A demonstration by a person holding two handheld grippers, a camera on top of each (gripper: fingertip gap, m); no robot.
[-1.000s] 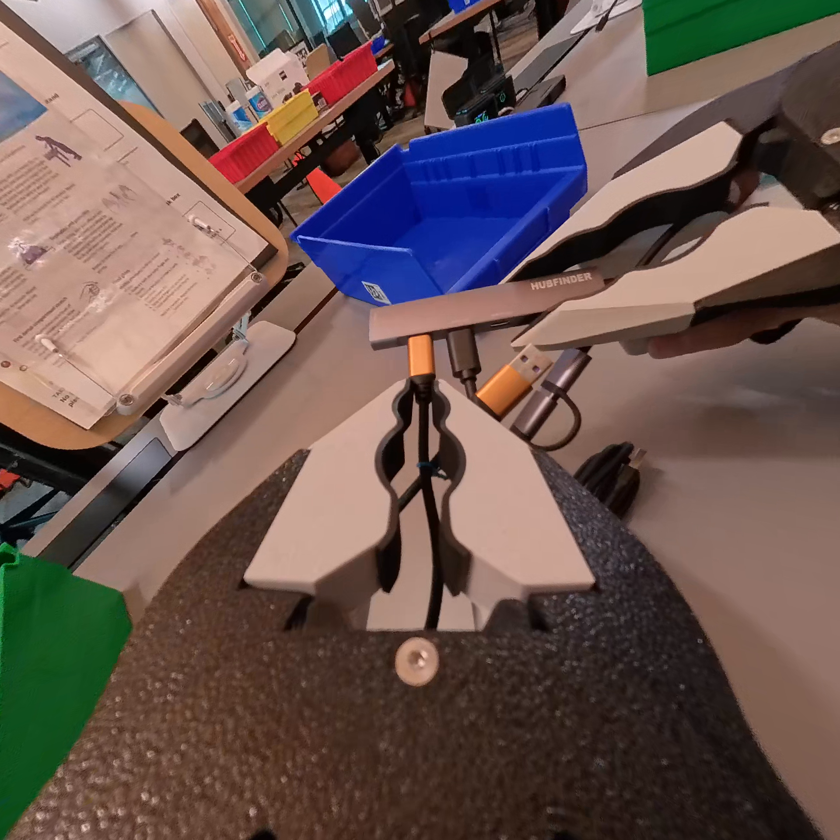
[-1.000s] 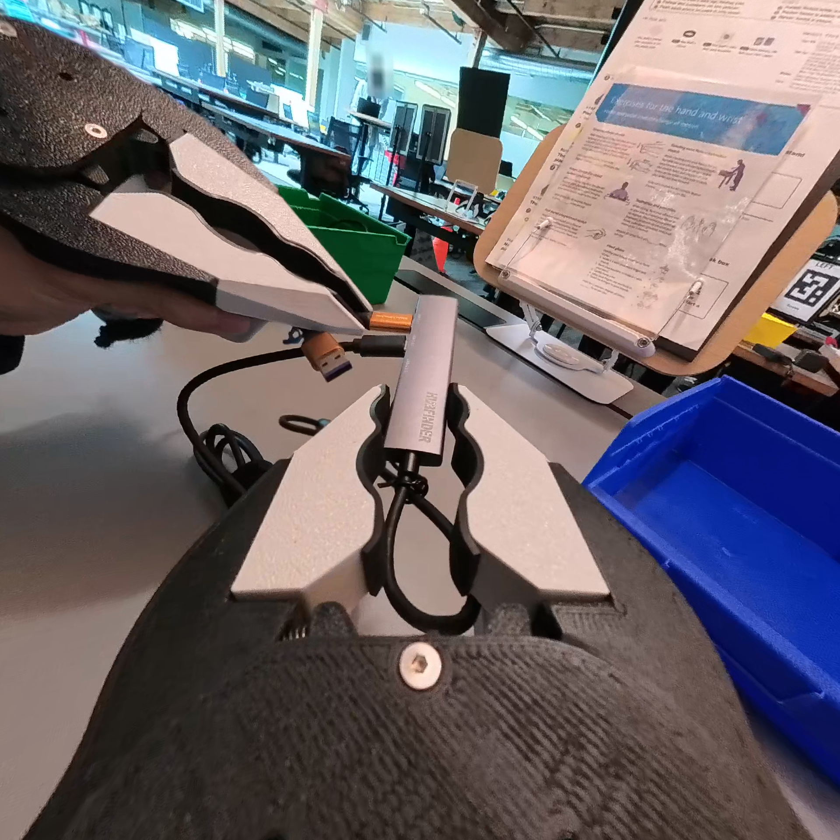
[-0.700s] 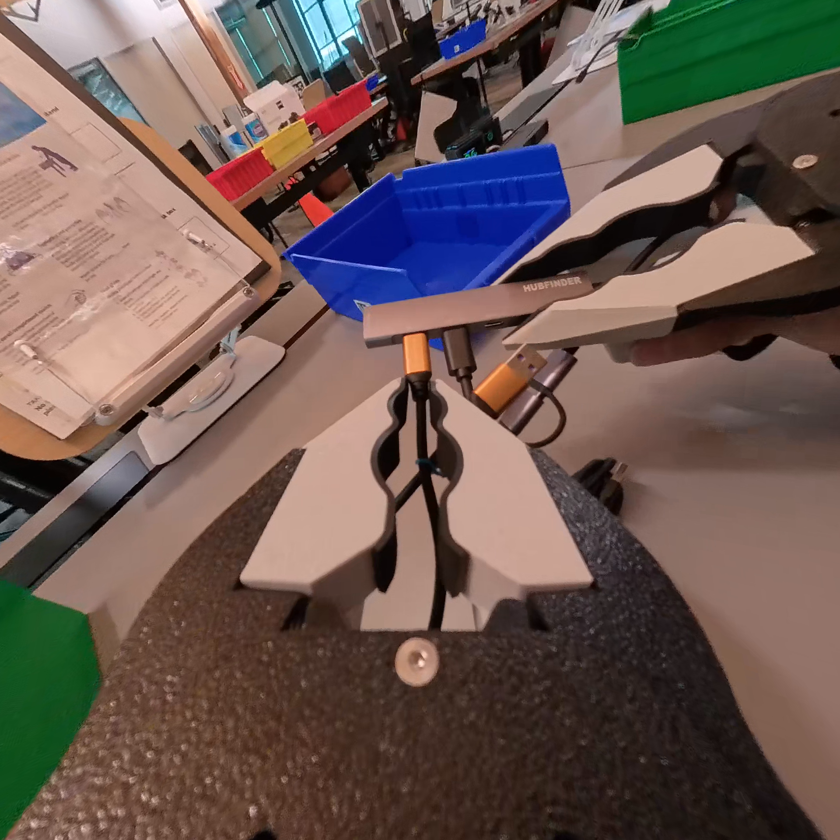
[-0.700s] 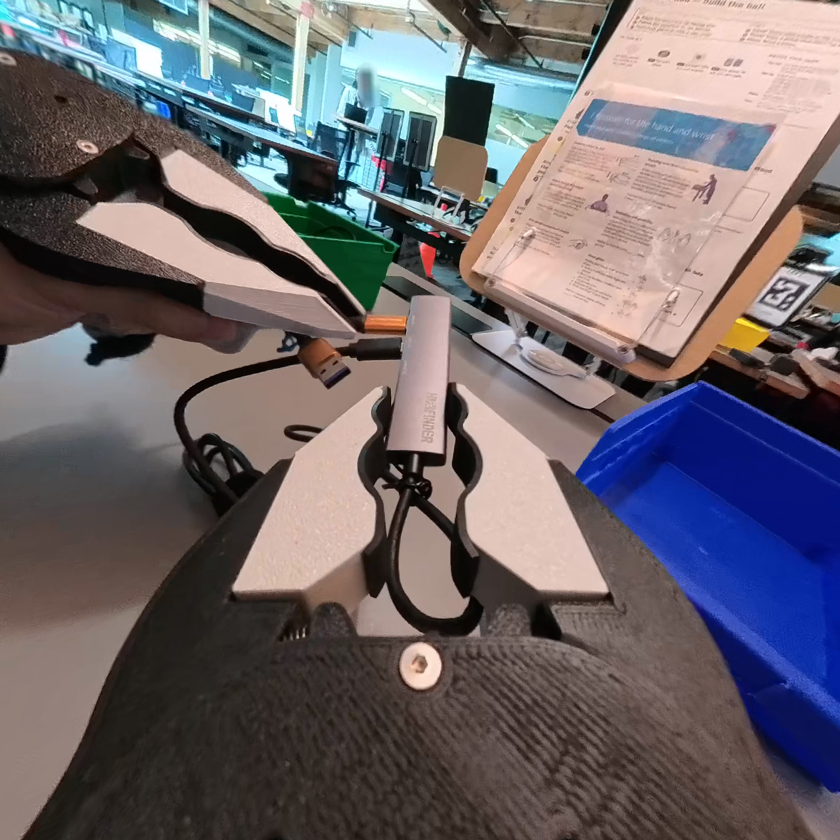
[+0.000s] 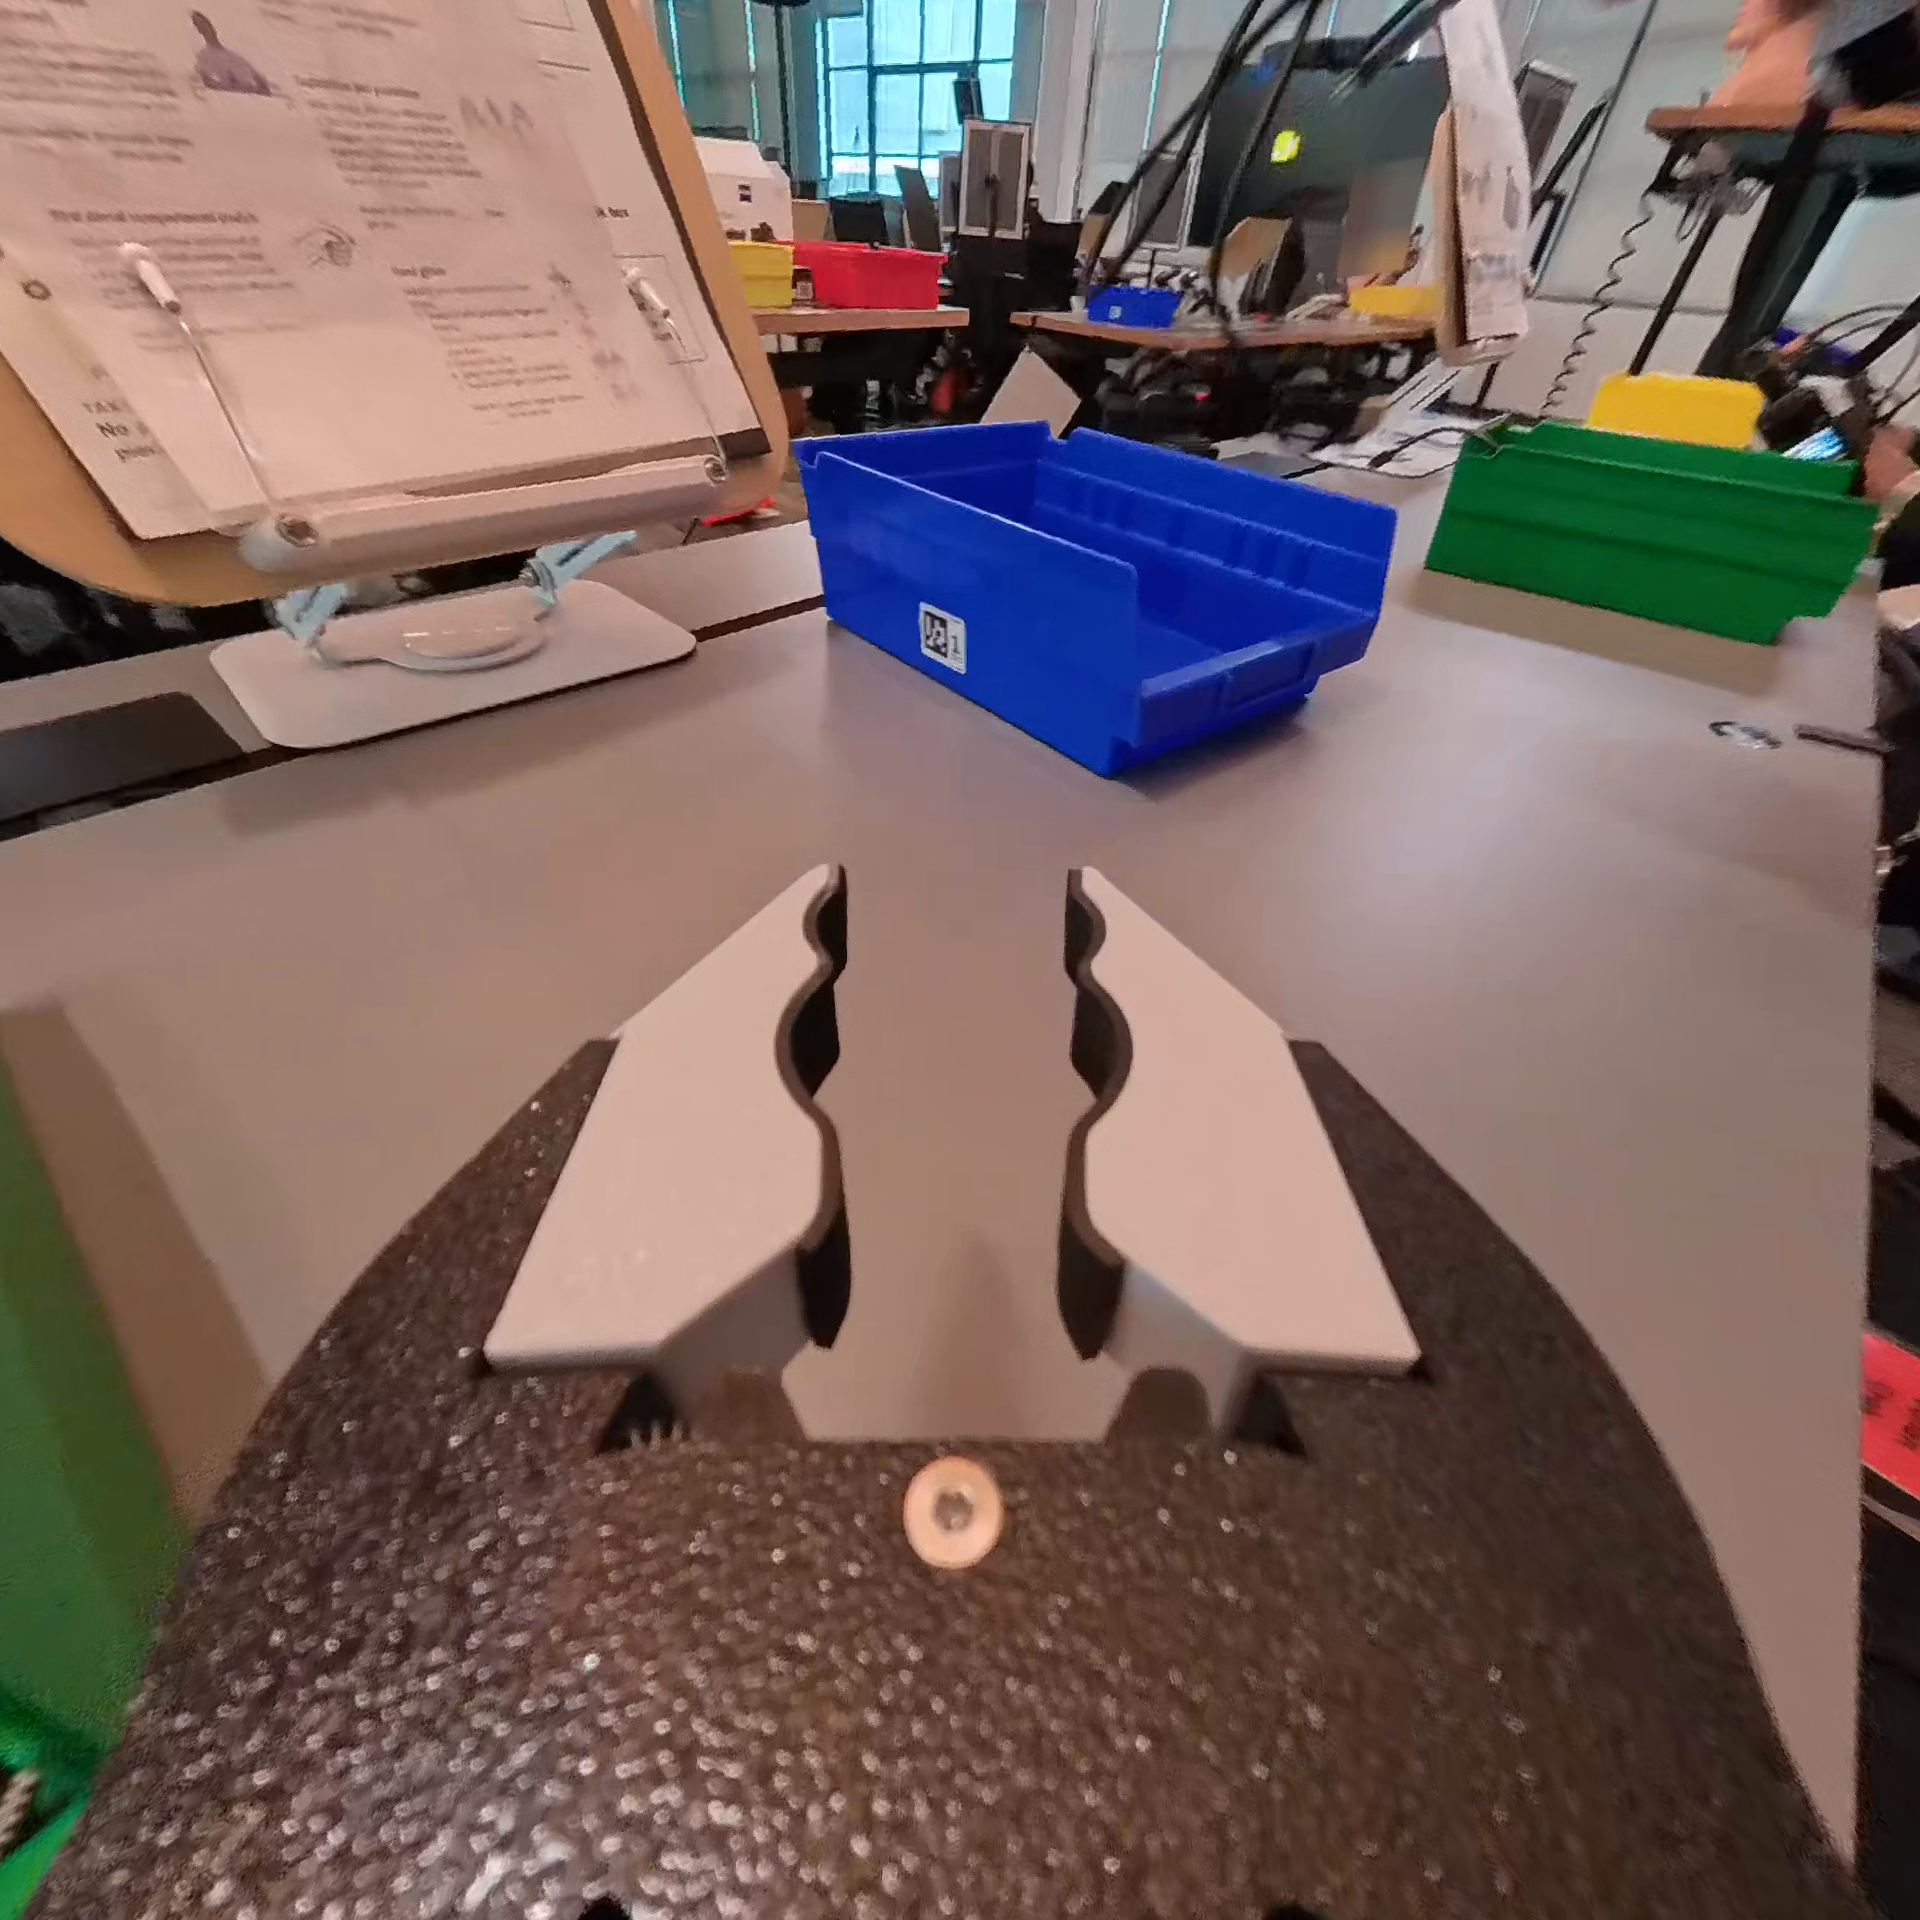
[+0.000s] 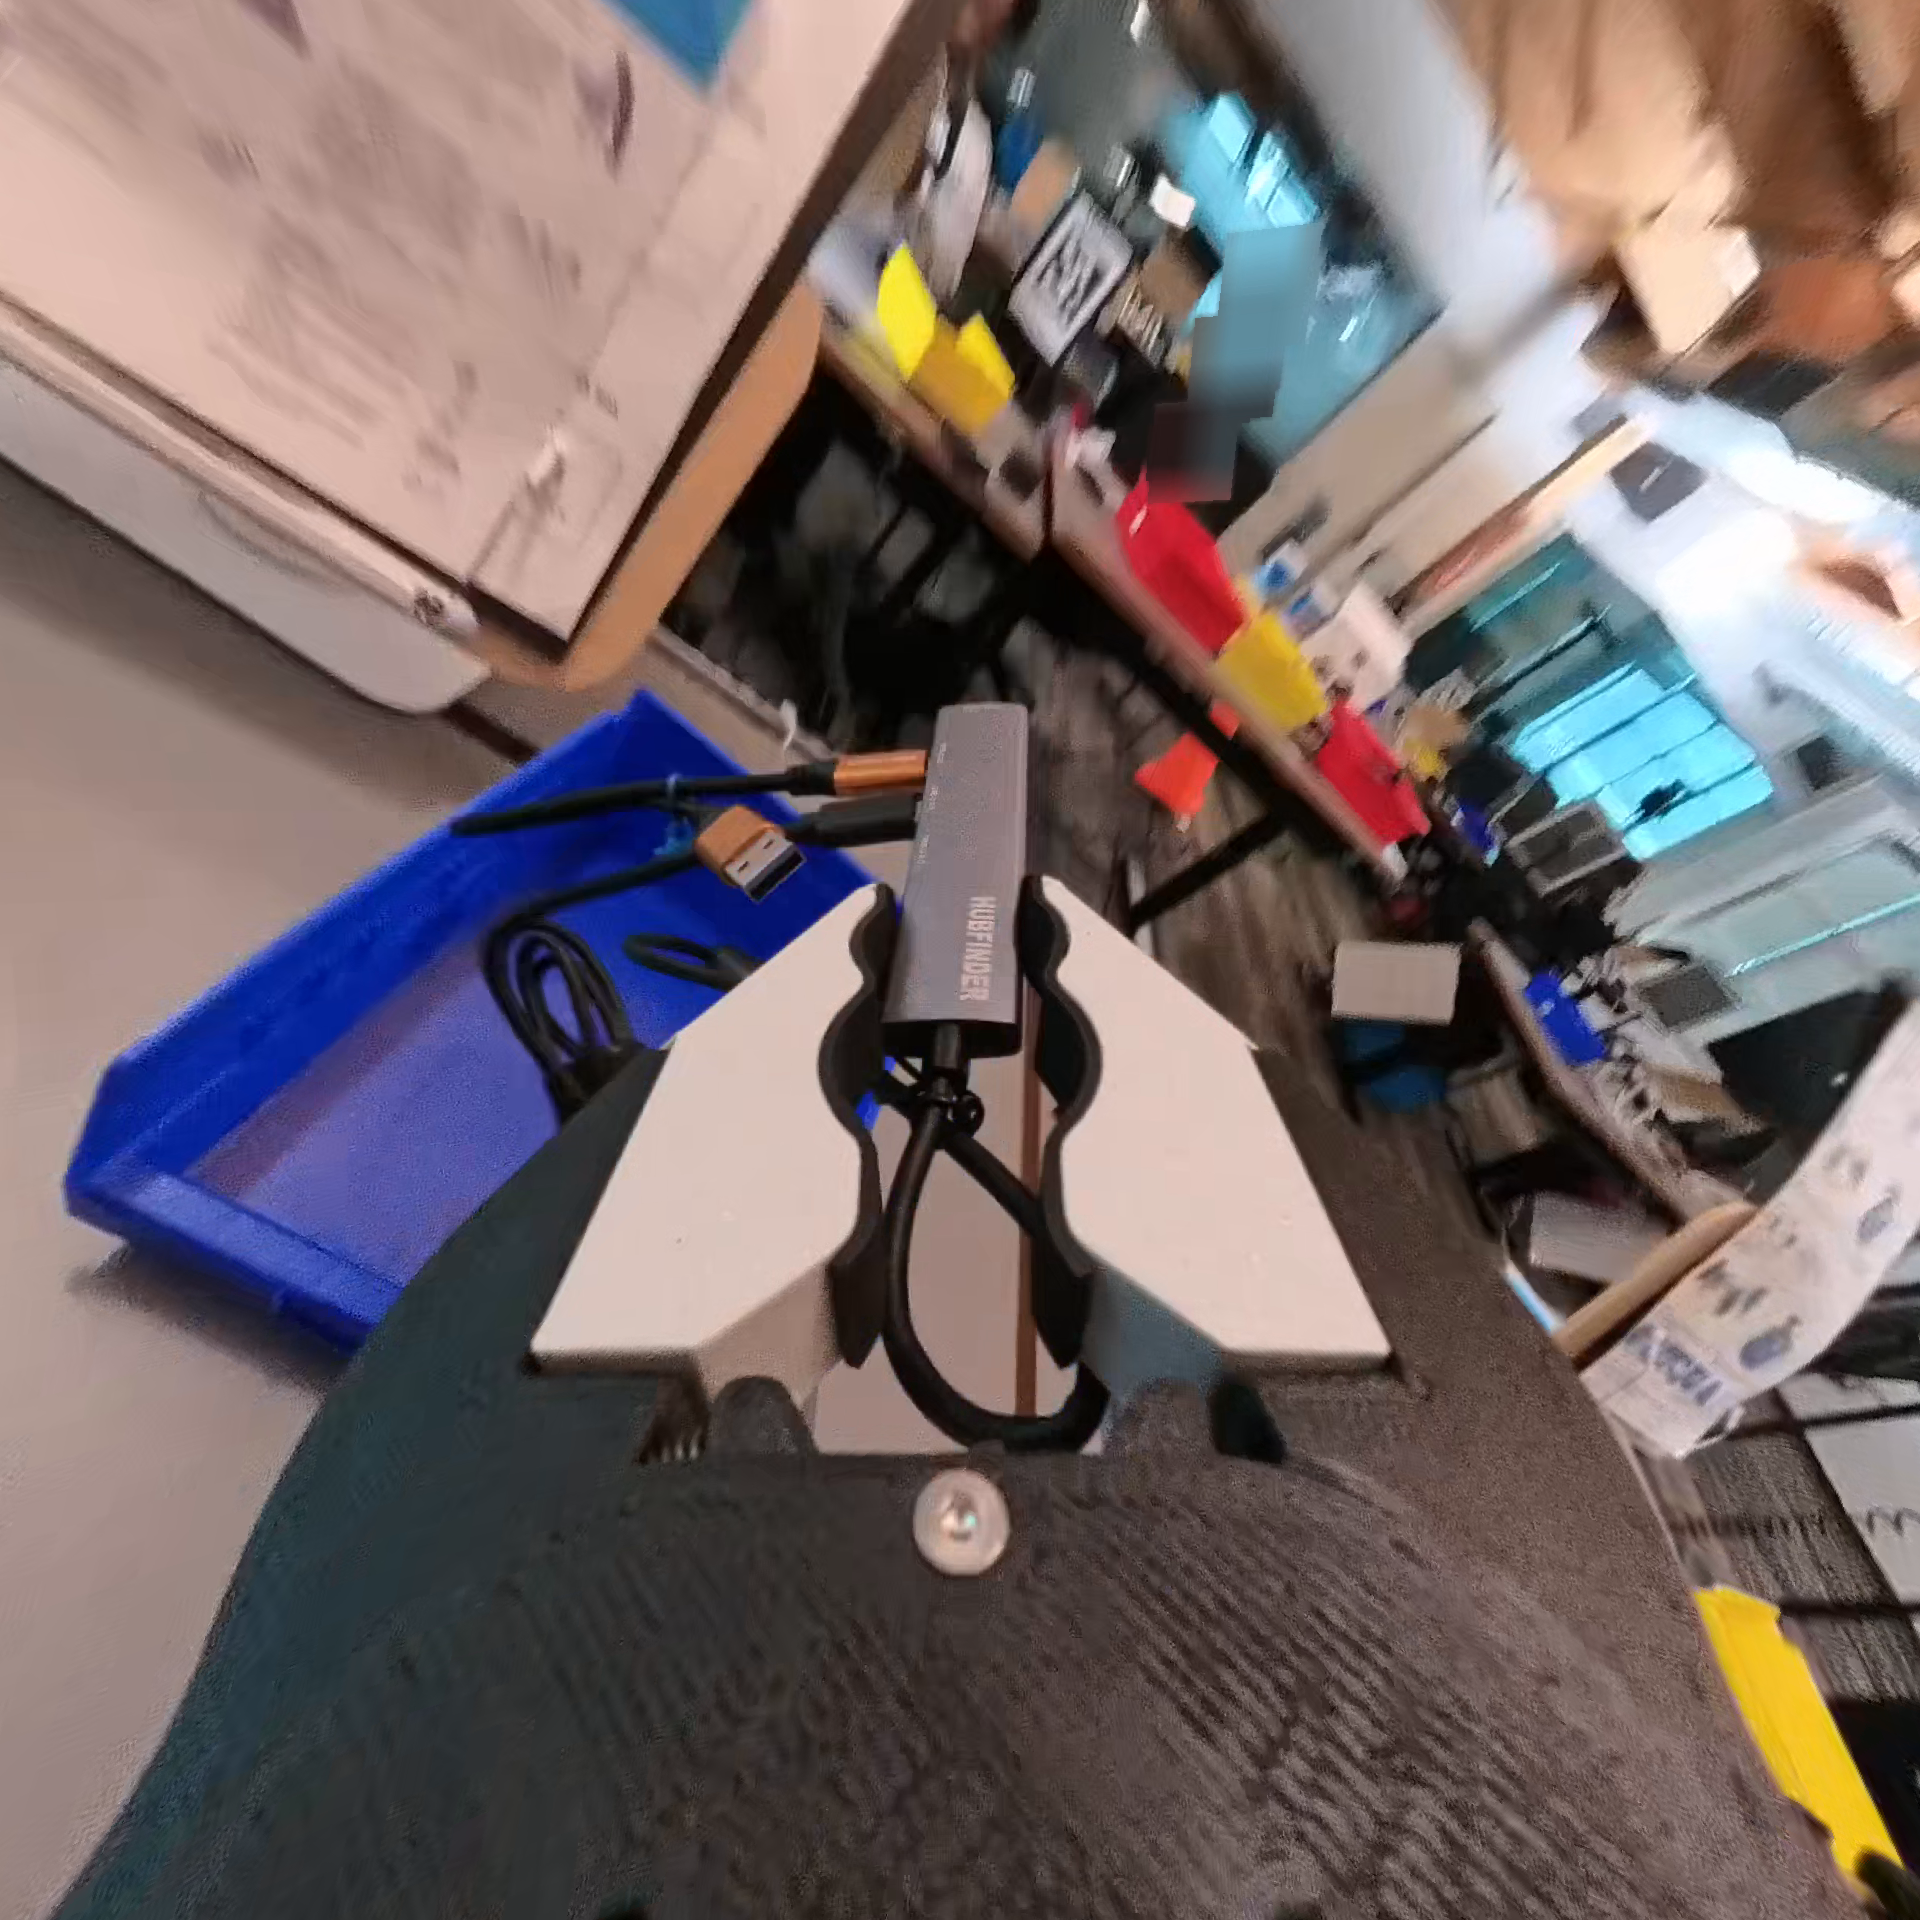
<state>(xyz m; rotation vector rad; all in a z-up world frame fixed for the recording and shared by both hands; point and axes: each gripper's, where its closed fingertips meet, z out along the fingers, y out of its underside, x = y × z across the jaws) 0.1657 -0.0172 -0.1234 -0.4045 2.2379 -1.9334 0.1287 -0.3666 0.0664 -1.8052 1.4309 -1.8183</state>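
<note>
My right gripper (image 6: 956, 904) is shut on a grey USB hub (image 6: 961, 883) and holds it up over the blue bin (image 6: 312, 1049). An orange-collared plug (image 6: 878, 772) and a black plug (image 6: 862, 821) sit in the hub's side. A loose orange USB plug (image 6: 750, 854) and coiled black cable (image 6: 566, 997) hang down toward the bin. The hub's own short black cable (image 6: 935, 1226) loops back between my fingers. My left gripper (image 5: 951, 904) is open and empty, low over the grey table (image 5: 1455, 935), pointing at the blue bin (image 5: 1091, 592).
A document stand with printed sheets (image 5: 343, 312) stands at the left on a white base (image 5: 457, 665). A green bin (image 5: 1652, 540) sits at the back right, another green edge (image 5: 62, 1455) at my near left. Desks with red and yellow bins lie beyond the table. One gripper's finger ends stand about 40 cm off the other's.
My left gripper let go of the orange-plug cable, opened and drew away. My right gripper carried the hub with its cables over the blue bin; that view is tilted and blurred.
</note>
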